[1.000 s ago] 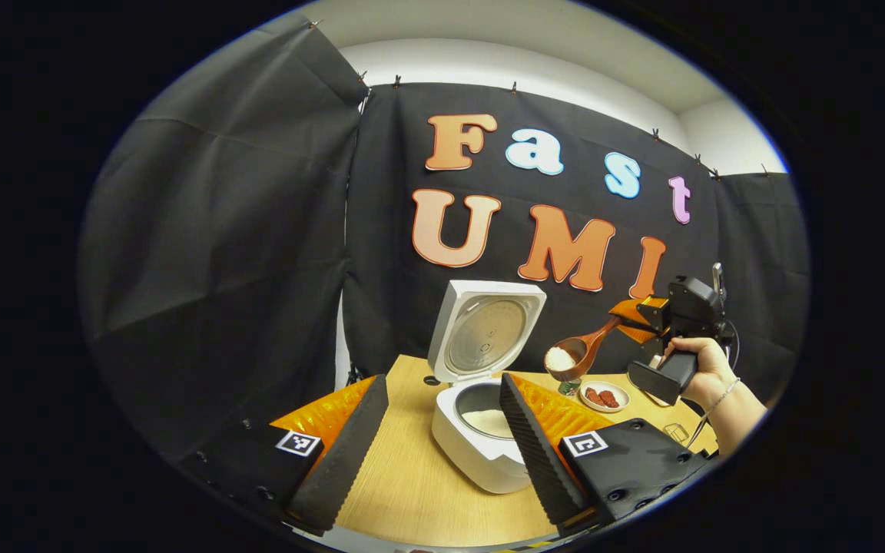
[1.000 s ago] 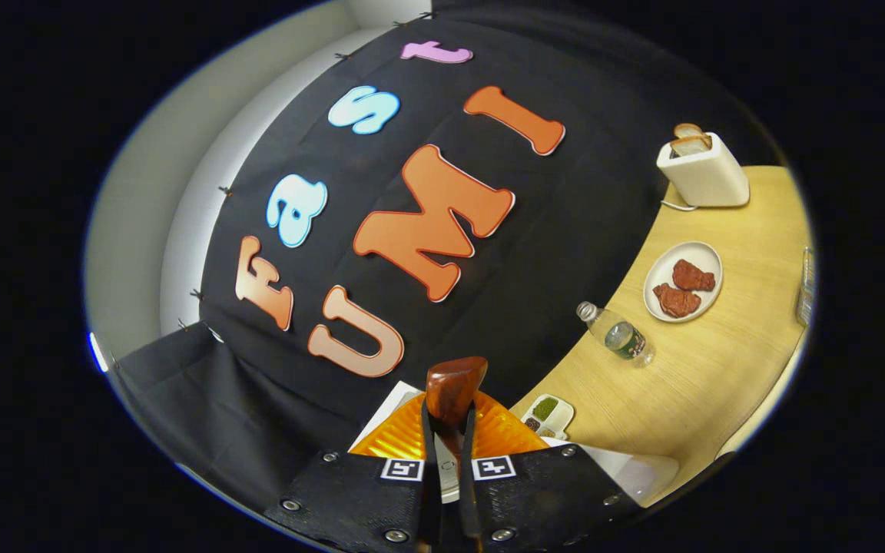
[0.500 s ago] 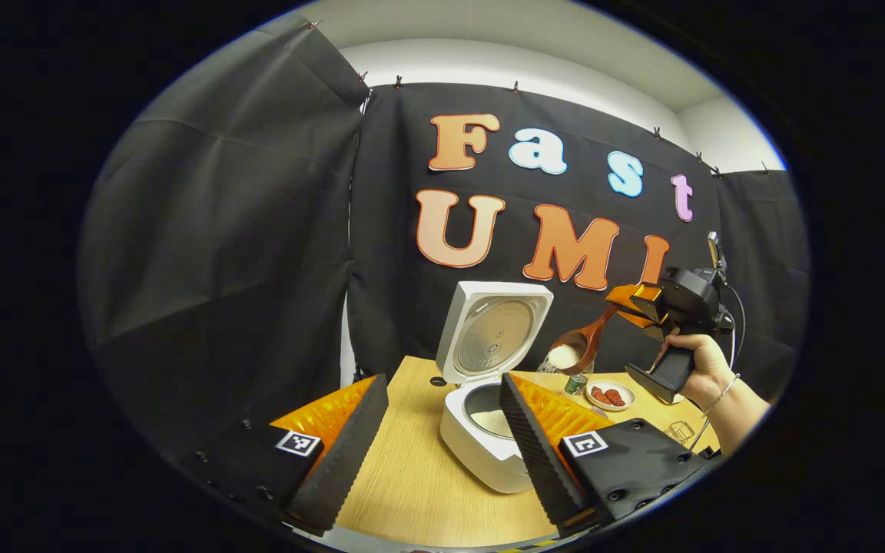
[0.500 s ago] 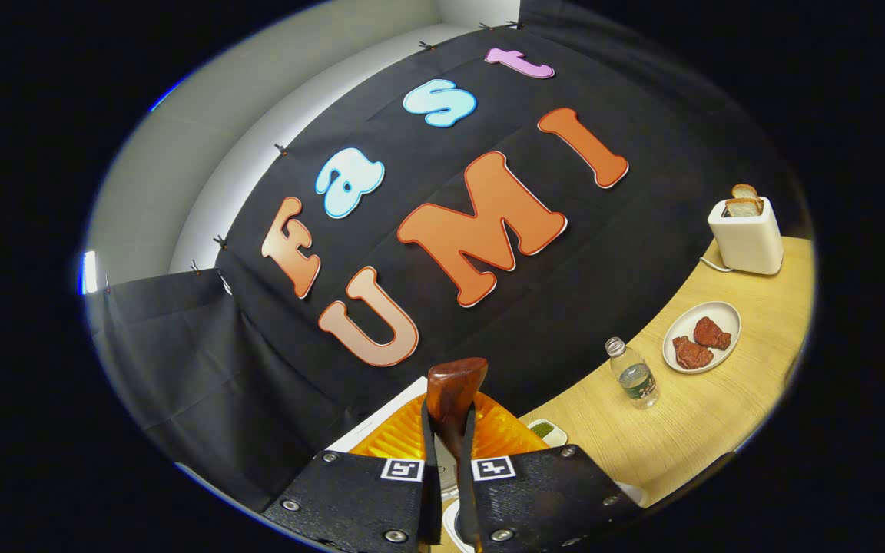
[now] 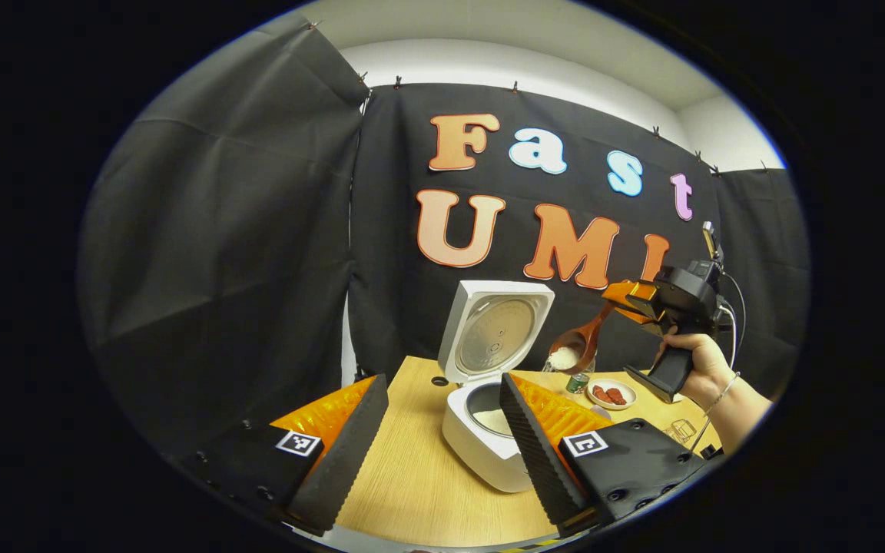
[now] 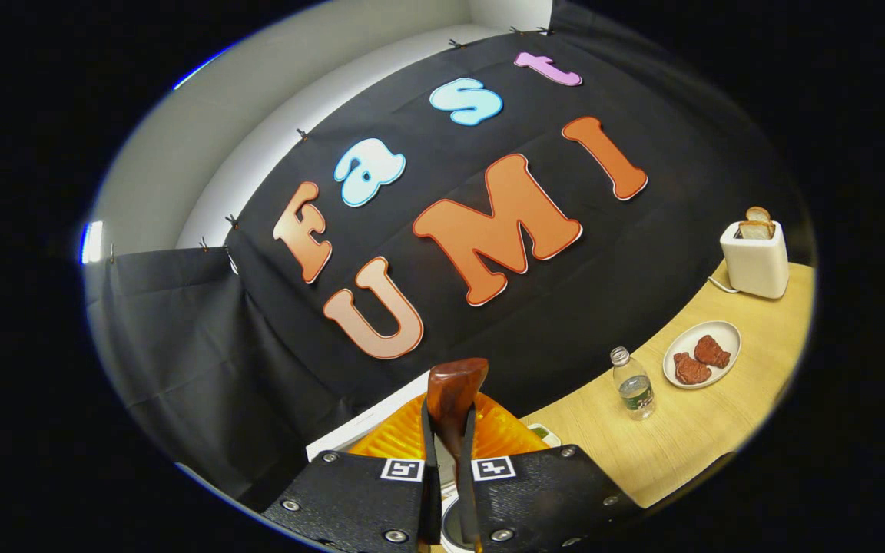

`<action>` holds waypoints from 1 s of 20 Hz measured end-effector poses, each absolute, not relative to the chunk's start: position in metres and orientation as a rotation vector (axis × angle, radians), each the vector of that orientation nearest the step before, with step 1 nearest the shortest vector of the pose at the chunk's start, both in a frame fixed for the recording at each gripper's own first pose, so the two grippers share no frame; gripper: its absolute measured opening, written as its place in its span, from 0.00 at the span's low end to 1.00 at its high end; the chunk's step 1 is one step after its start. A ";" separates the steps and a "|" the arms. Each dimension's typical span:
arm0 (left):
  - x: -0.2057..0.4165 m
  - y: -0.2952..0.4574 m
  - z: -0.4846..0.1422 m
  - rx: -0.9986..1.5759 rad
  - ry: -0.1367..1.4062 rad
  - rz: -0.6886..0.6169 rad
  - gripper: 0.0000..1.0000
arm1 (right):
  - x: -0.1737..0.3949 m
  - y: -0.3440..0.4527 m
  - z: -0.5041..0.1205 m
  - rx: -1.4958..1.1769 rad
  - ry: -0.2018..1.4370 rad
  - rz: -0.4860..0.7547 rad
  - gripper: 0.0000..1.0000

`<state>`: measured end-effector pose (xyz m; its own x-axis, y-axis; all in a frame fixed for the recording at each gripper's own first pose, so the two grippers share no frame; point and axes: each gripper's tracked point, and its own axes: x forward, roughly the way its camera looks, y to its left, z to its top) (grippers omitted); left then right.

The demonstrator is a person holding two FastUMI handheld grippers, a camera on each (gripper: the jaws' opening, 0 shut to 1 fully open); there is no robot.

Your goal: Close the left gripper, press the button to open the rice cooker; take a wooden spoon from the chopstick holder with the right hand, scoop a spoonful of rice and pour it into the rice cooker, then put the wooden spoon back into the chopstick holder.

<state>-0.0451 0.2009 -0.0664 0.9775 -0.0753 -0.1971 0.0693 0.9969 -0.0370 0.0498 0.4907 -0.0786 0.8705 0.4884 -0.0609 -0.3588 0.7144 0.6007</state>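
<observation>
1. Black cloth walls close off the booth behind a light wooden table (image 5: 412, 484), where we see the scene laid out.
2. We see the white rice cooker (image 5: 481, 442) on the table with its lid (image 5: 495, 332) standing upright and open; a layer of white rice lies in the inner pot.
3. Our left gripper (image 5: 439, 442) hangs low over the table with its fingers spread wide and nothing between them; the cooker sits just beyond its right finger.
4. Our right gripper (image 6: 446, 461) has its fingers pressed onto the handle of the wooden spoon (image 6: 454, 395), pinching it.
5. In the left gripper view, we see a hand (image 5: 692, 365) holding that gripper up to the right of the cooker, with the spoon's bowl (image 5: 571, 355) tilted down and left, carrying white rice, beside the open lid and above the pot's right side.
6. Farther right on the table we see a water bottle (image 6: 633, 384), a plate of reddish-brown pieces (image 6: 701, 355) and a white toaster (image 6: 756, 257) with bread in it.
</observation>
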 end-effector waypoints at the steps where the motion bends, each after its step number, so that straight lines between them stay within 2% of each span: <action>1: -0.044 0.201 -0.066 -0.031 0.199 -0.073 1.00 | 0.049 0.490 -0.079 0.609 0.218 0.475 0.08; 20: -0.043 0.202 -0.063 -0.029 0.194 -0.080 0.99 | 0.039 0.503 -0.079 0.397 0.134 0.549 0.08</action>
